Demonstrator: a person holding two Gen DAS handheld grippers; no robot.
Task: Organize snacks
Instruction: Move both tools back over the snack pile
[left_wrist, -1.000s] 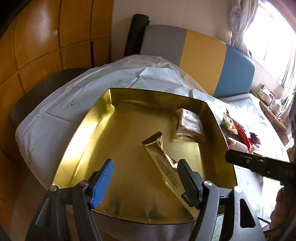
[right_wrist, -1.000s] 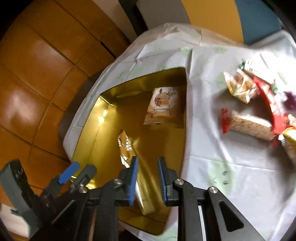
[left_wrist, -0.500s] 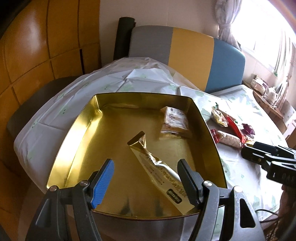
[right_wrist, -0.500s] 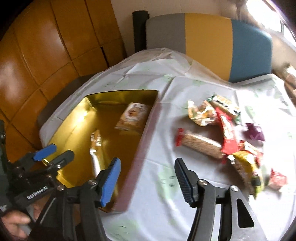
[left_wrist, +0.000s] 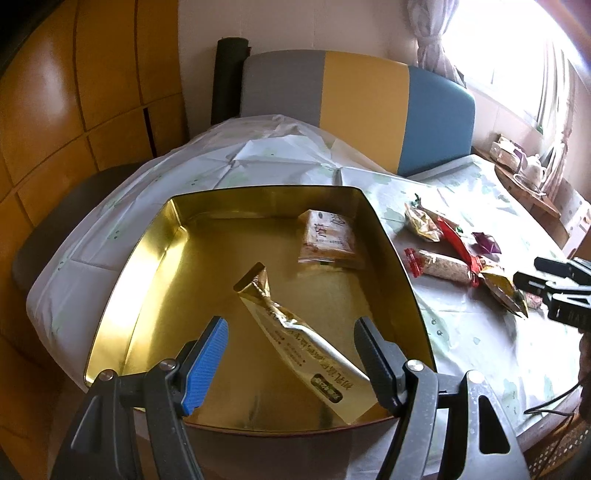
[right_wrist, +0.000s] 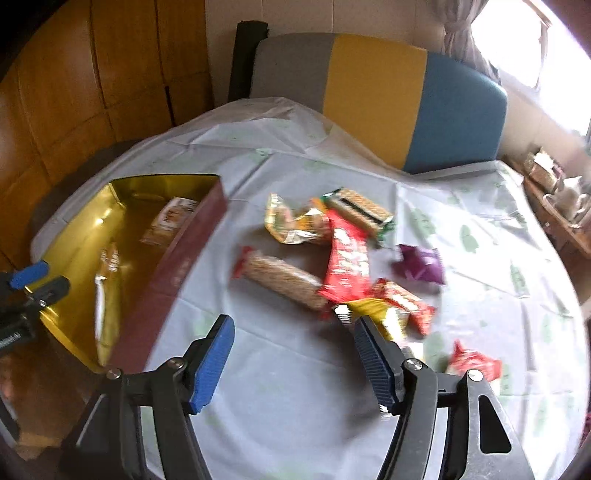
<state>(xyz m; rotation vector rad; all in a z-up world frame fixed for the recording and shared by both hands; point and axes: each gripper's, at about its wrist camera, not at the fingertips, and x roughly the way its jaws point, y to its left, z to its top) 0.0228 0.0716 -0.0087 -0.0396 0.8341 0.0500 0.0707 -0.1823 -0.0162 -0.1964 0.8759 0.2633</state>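
Note:
A gold tin (left_wrist: 125, 295) with a maroon outer wall (right_wrist: 173, 266) holds a long gold stick packet (left_wrist: 295, 332) and a square biscuit pack (left_wrist: 327, 240). My left gripper (left_wrist: 291, 354) hovers open over the tin's near end, above the stick packet and not touching it. My right gripper (right_wrist: 293, 350) is over the white tablecloth just short of the snack pile, its jaws opening with nothing between them. The pile includes a clear grain bar (right_wrist: 284, 280), a red wrapper (right_wrist: 347, 258), a yellow packet (right_wrist: 380, 314) and a purple packet (right_wrist: 421, 266).
A chair back (left_wrist: 354, 110) in grey, yellow and blue stands behind the round table. Wooden wall panels (left_wrist: 92, 92) are on the left. A side shelf with a teapot (left_wrist: 532, 170) is at the right. A small red packet (right_wrist: 476, 363) lies apart, near the table's front edge.
My right gripper swung from above the tin to the right, over the cloth by the snack pile, and its jaws went from nearly shut to wide. The left gripper drew back slightly.

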